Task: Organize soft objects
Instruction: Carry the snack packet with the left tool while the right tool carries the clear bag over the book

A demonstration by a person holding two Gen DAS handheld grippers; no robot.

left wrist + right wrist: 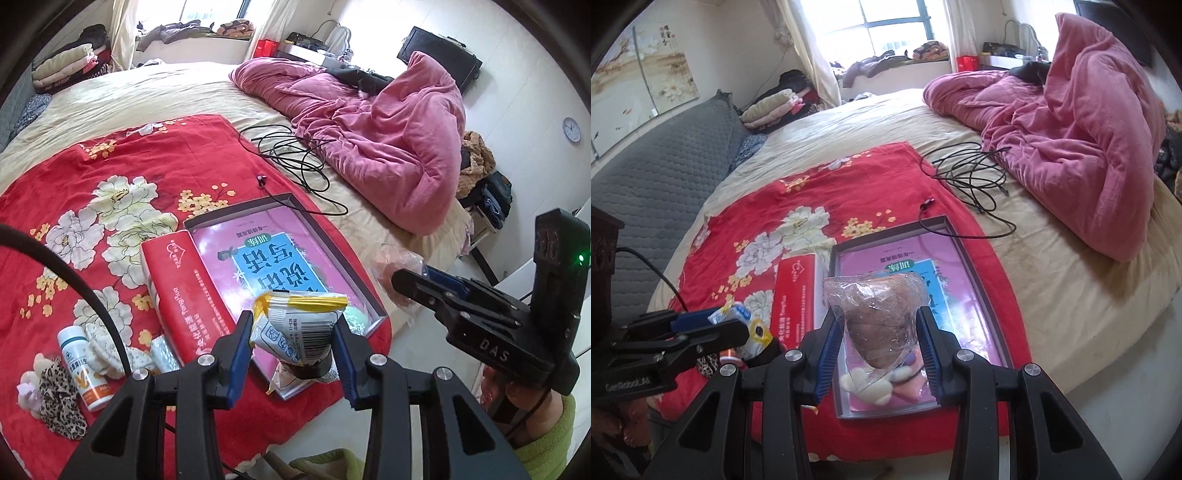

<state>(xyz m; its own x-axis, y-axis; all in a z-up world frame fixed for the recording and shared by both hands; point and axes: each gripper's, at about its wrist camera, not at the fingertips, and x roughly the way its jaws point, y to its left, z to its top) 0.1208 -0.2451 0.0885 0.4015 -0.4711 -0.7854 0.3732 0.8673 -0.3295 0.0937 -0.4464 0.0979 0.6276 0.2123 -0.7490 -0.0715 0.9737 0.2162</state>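
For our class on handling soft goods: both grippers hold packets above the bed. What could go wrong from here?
1. The left gripper pinches the crinkly white-and-yellow snack packet low down; it may slip.
2. The right gripper squeezes the clear plastic bag of brown bread, which may squash.
3. The shallow dark-rimmed tray already holds plush items; drops could bounce out.

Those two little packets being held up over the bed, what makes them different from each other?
The snack packet in the left tool is printed white and yellow with a barcode, so its contents are hidden; the clear bag in the right tool is see-through, showing something brown inside. The snack packet looks crumpled flat at its top, while the clear bag bulges. Both are soft, pinched between blue pads, above the shallow box.
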